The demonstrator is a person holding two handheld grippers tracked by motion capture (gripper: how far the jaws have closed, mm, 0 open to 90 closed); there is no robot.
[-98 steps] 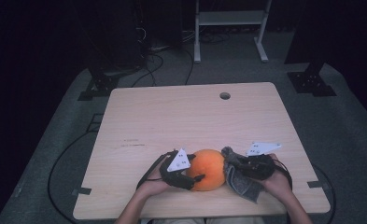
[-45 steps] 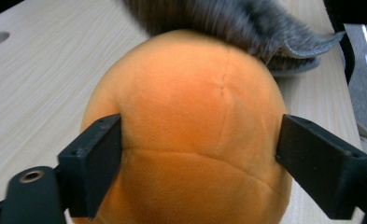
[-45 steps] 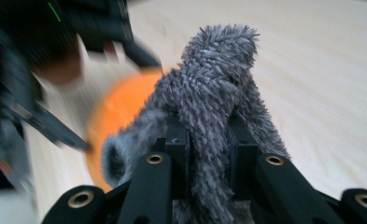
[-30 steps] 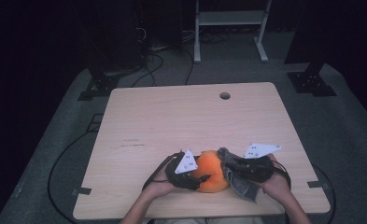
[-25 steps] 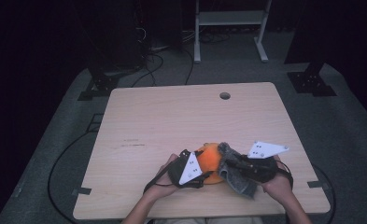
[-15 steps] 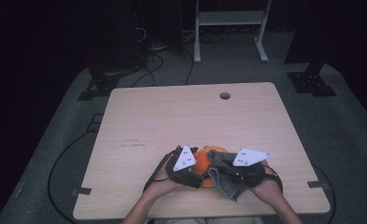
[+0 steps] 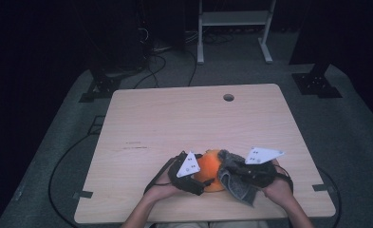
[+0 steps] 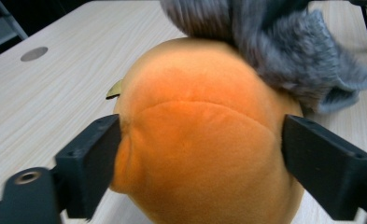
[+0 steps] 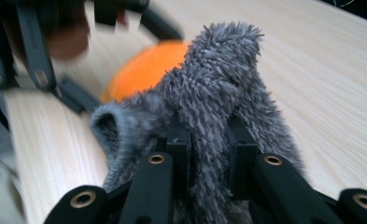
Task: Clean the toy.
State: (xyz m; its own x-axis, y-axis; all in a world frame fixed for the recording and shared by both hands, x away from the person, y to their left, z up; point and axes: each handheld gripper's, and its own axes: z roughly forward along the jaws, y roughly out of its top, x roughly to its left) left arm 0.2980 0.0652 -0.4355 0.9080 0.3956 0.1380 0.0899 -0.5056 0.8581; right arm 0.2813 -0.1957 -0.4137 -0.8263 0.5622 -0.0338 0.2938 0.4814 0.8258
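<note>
A round, bright orange plush ball (image 7: pixel 209 169) sits on the pale wooden desk (image 7: pixel 184 123), close to the near edge and a little right of its middle. The person leans in from that near edge with a black two-jaw gripper in each hand.

The left gripper (image 7: pixel 193 176) comes at the orange plush ball from the left. Its jaws have just been opening, and in the left gripper view they stand spread on either side of the ball (image 8: pixel 200 140); the left jaw's pad lies right against the plush, while the right one stands at the ball's flank, and I cannot tell whether it touches. The ball bulges between them without looking squeezed.

The right gripper (image 7: pixel 241 175) is pressed together on a fuzzy grey cloth (image 7: pixel 236 183). In the right gripper view the two jaws pinch a fold of that cloth (image 9: pixel 218 116), which stands up between them in a shaggy tuft. The cloth drapes over the right side of the ball and touches it, with its loose end trailing down toward the near edge of the desk.

A small round hole (image 7: pixel 228 97) is cut in the desk near its far edge, well apart from all this. Dark cables (image 7: pixel 60 166) lie on the grey floor beside the desk's left edge.
</note>
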